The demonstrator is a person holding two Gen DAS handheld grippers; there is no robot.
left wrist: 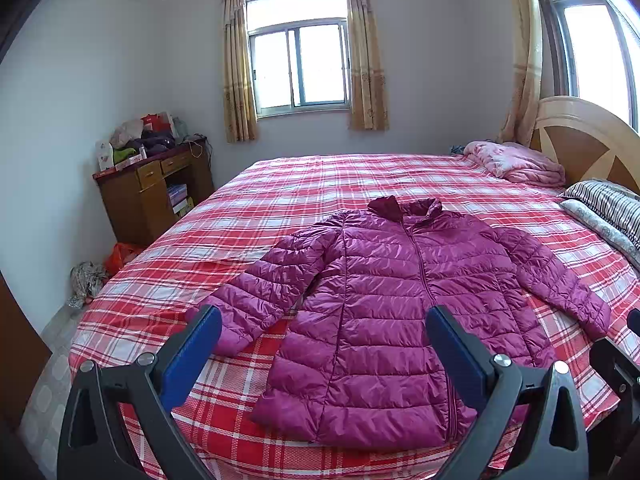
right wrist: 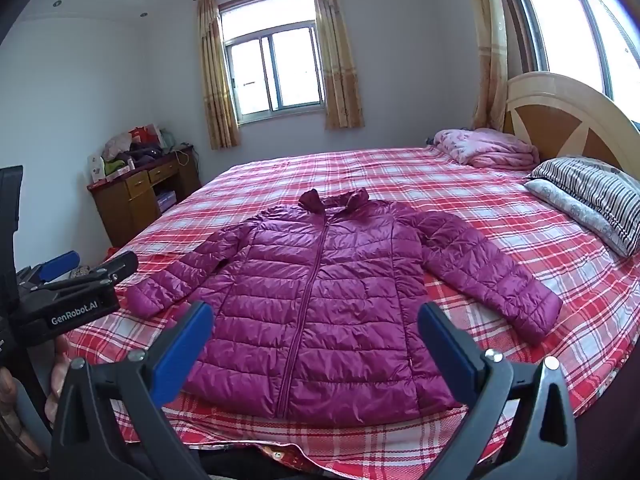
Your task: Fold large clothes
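one jacket [left wrist: 384,312], two pillows [right wrist: 592,200], one blanket [right wrist: 488,148]

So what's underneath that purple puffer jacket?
The purple puffer jacket lies spread flat, front up and zipped, directly on the red plaid bedspread, which shows all around it. Whatever sits beneath the jacket's body or inside it is covered and can't be seen.

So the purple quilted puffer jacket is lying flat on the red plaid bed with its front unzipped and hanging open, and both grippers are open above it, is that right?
Not quite. The purple quilted puffer jacket is zipped closed up the front, not hanging open; the right wrist view shows the zipper line running shut to the collar. The rest holds: it lies flat on the red plaid bed, and the left gripper and right gripper both have open jaws.
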